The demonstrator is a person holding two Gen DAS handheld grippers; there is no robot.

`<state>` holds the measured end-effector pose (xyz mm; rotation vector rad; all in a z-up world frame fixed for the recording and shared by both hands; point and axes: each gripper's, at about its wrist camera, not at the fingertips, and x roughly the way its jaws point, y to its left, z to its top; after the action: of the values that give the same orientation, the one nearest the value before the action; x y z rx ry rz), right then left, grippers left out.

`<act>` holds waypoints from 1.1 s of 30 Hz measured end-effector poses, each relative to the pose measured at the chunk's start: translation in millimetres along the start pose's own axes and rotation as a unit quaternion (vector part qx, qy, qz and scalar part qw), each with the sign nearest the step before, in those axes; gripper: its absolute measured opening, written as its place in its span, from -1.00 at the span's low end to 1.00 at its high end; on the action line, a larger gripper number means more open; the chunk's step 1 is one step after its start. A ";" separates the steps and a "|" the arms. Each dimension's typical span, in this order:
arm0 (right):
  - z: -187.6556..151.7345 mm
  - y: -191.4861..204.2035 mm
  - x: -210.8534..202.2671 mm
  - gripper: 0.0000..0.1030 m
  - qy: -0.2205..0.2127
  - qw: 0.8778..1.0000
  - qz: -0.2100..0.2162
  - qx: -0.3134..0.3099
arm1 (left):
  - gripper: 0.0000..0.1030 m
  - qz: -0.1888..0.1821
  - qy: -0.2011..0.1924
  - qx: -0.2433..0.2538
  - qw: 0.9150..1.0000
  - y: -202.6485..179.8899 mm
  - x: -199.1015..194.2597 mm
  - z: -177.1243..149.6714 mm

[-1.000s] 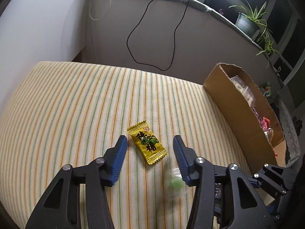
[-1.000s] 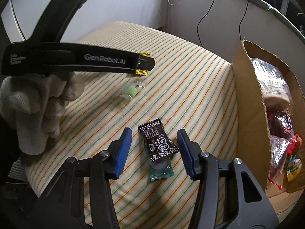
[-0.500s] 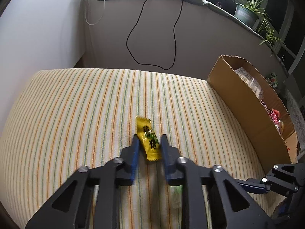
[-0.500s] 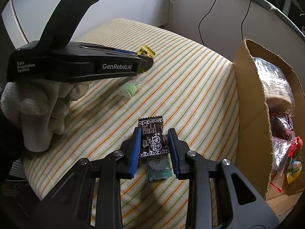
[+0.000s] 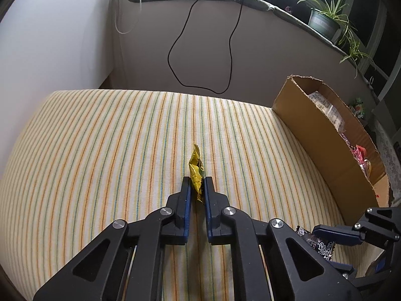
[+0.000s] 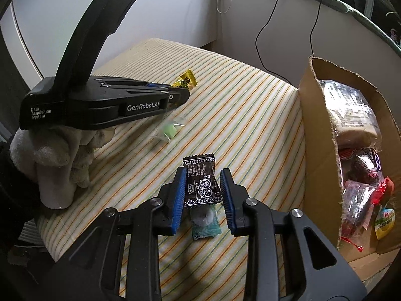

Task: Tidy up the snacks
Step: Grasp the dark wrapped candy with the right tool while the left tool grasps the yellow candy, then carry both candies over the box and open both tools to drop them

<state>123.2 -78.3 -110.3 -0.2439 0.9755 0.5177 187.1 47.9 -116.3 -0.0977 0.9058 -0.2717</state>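
My left gripper (image 5: 196, 186) is shut on a yellow candy packet (image 5: 196, 168), which stands on edge between the blue pads above the striped cushion (image 5: 100, 138). In the right wrist view the same left gripper (image 6: 184, 95) holds that yellow packet (image 6: 186, 80) by its end. My right gripper (image 6: 203, 175) is shut on a black candy packet (image 6: 200, 189), with the pads pressing its two sides. Directly beneath it a teal wrapped candy (image 6: 204, 222) lies on the cushion. A green candy in a clear wrapper (image 6: 169, 131) lies loose between the two grippers.
An open cardboard box (image 6: 320, 138) with several snack bags stands at the cushion's right edge, also visible as the box (image 5: 313, 135) in the left wrist view. A gloved hand (image 6: 55, 155) holds the left gripper. A black cable (image 5: 175, 75) hangs on the wall behind.
Both grippers went from open around their candies to shut on them. The yellow packet turned from flat onto its edge, and the black packet rose off the teal candy.
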 end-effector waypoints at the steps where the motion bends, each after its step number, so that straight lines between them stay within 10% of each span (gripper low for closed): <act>1: -0.7 -0.4 -0.9 -0.43 -0.002 1.000 0.001 0.002 | -0.84 -0.001 -0.002 -0.002 1.000 0.2 -1.1 0.1; 33: -9.6 -72.2 -89.1 -0.44 -0.093 0.993 -0.026 0.068 | -0.84 -0.053 -0.053 0.042 0.996 -76.8 -49.4 19.0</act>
<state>113.5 -171.3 -43.2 -0.0958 0.8177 0.4158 158.4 -13.1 -51.8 -0.0818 0.7847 -0.3990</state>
